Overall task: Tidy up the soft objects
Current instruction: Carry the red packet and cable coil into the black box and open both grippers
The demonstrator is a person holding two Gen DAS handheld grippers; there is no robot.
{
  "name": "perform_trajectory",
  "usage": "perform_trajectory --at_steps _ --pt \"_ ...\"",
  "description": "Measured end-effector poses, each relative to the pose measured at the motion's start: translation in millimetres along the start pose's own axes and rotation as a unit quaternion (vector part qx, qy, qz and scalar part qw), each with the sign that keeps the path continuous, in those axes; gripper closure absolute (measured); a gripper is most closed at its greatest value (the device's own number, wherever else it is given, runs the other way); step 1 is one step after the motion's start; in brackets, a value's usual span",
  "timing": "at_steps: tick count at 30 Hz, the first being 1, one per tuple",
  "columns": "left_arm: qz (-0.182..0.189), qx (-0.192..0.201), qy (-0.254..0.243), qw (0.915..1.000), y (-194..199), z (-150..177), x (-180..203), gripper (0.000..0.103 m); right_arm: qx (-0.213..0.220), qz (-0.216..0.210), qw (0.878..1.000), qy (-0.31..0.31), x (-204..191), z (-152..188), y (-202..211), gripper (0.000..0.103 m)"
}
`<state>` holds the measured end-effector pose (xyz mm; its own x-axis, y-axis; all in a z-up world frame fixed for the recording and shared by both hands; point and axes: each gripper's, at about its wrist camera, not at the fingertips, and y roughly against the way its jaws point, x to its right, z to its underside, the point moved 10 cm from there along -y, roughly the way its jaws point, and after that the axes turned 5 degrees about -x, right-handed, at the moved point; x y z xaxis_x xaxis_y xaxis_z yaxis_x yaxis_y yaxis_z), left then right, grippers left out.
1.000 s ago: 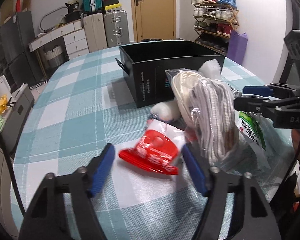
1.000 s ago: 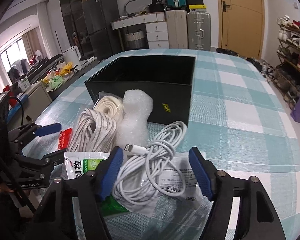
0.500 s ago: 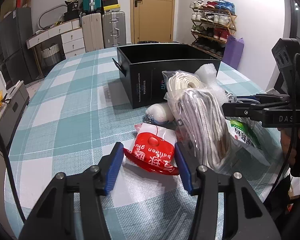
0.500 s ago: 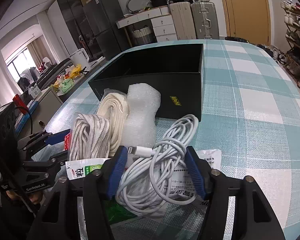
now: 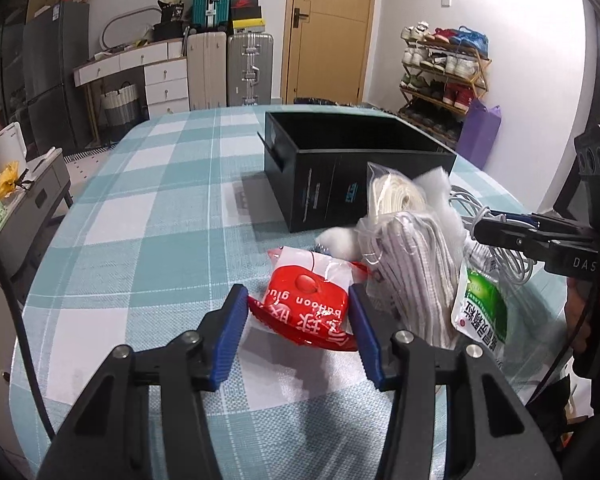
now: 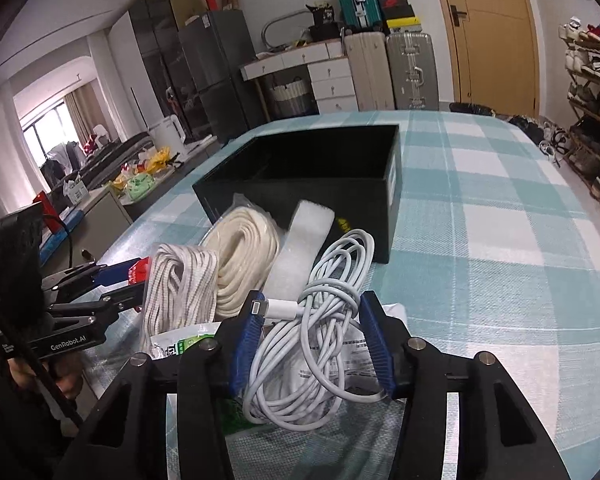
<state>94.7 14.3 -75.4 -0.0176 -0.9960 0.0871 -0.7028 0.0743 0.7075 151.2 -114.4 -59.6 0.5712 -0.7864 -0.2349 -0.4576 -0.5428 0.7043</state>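
Note:
A red balloon-glue packet [image 5: 304, 300] lies on the teal checked tablecloth [image 5: 160, 220]. My left gripper [image 5: 297, 298] is shut on it, one blue pad against each side. My right gripper [image 6: 311, 304] holds a coiled white charging cable [image 6: 324, 320]; its jaws are closing and both pads touch the coil. Between the two grippers stand a bagged striped white rope [image 5: 420, 260], a bagged cream rope [image 6: 244, 252] and a white foam piece [image 6: 300, 248]. Behind them is an open black box [image 6: 300, 178]. A green-and-white pouch [image 5: 480, 312] lies under the cable.
A small white roll [image 5: 336, 236] lies in front of the black box [image 5: 340, 184]. A printed plastic bag [image 6: 360, 356] lies under the cable. The left gripper [image 6: 116, 276] shows at the left, the right gripper [image 5: 500, 224] at the right. Suitcases, drawers and a shoe rack line the walls.
Both pairs of jaws have narrowed: the left onto the red packet, the right onto the white cable. Both views have tipped a little; the objects stay in place.

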Motion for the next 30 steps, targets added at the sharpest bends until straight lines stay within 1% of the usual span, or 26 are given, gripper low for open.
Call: perform_trajectory --at_steps 8,13,27,30 --pt "0.001 0.031 0.014 0.9994 16.6 -13.9 -3.4 0.053 0.037 0.008 0.999 -0.004 4.6 -8.7 25.8 0.054" --pt "0.000 0.048 0.015 0.9987 25.9 -26.1 -2.8 0.053 0.056 0.008 0.998 0.000 3.3 -17.4 38.3 0.054" --pt "0.000 0.073 0.008 0.9973 31.7 -65.2 12.0 0.053 0.076 -0.009 0.997 0.028 -15.0 -40.7 59.5 0.054" --pt "0.001 0.075 0.008 0.9971 32.1 -73.6 13.9 0.053 0.080 -0.021 0.996 0.027 -18.2 -48.7 63.4 0.054"
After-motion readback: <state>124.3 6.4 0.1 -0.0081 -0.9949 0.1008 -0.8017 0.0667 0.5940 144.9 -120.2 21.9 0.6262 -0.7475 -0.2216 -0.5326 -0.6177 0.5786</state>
